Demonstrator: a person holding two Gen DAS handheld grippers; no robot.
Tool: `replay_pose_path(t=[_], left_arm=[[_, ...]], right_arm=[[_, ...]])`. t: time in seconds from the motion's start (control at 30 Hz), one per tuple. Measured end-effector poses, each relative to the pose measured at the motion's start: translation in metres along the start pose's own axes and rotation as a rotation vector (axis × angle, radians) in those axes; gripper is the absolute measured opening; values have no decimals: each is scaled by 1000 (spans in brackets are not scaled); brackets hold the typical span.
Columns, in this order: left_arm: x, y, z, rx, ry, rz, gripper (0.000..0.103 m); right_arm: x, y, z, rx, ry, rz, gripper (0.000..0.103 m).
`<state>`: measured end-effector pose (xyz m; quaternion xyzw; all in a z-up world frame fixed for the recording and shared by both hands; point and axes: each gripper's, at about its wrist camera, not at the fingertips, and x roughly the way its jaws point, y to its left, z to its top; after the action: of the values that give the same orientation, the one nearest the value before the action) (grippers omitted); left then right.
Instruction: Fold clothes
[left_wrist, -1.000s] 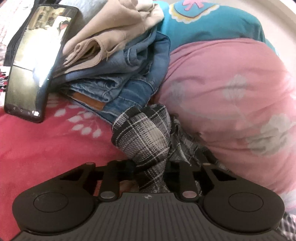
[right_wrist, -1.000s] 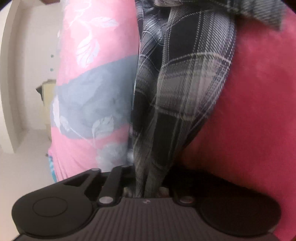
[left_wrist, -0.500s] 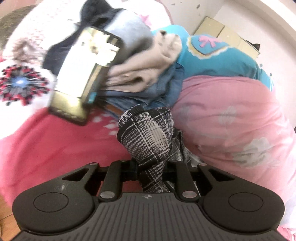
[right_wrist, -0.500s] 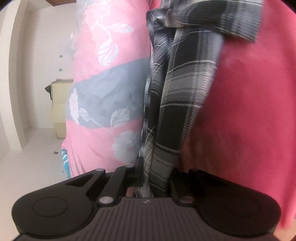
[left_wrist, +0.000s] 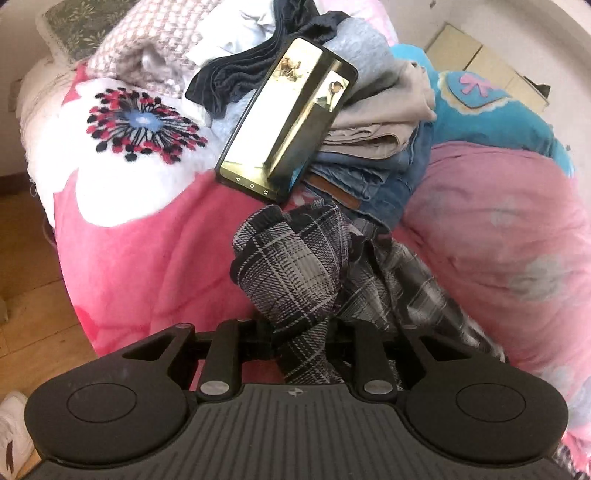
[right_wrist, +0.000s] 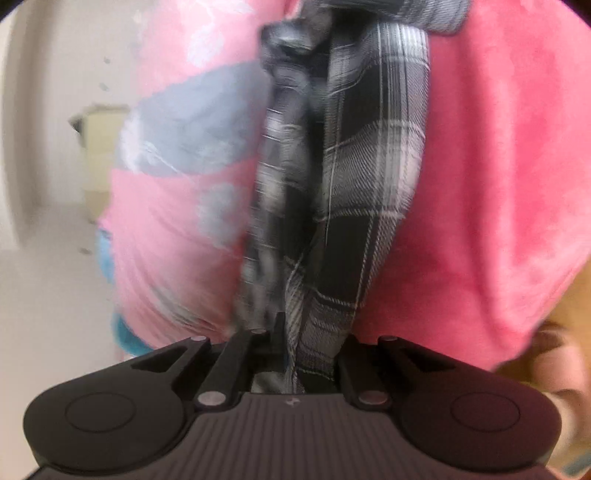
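Left wrist view alone showed one phone leaning on one folded stack. Both the left gripper and right gripper pinched the one plaid garment above the pink blanket.

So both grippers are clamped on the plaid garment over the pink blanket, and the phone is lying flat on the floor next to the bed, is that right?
Not quite. The phone is not on the floor: the left wrist view shows it propped against the stack of folded clothes on the bed. The rest holds: the left gripper and the right gripper are both clamped on the plaid garment over the pink blanket.
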<state>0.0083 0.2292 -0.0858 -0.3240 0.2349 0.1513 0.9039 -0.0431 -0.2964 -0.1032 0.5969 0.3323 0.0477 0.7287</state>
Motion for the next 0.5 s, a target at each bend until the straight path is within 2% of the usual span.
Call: replay_pose_path(t=[0.13,0.17,0.27,0.33,0.4,0.43,0.5], left_arm=[[4,2,-2,20,15,-12,29],[5,3,-3,24,19,-16,30],[8,5,-4,39,30,-25,38],[7,4,-5,48,28,-30,43],[5,2,-6,58,26,-36,49],[4,2,-7,62,25,-39,53],[3,1,-7,72,25,-43,58]], right_arm=[[-26,17,5,-172,34,-171,52],[-36,23,4,-223,34,-223,59],[-63,43,-1,-380,56,-378,65],[-78,59,-8,-490,82,-478,65],[-85,82,-18,-633,73,-556,65],[-84,97,-21,-703,66,-576,65],[-66,132,-25,-849,59,-555,65]])
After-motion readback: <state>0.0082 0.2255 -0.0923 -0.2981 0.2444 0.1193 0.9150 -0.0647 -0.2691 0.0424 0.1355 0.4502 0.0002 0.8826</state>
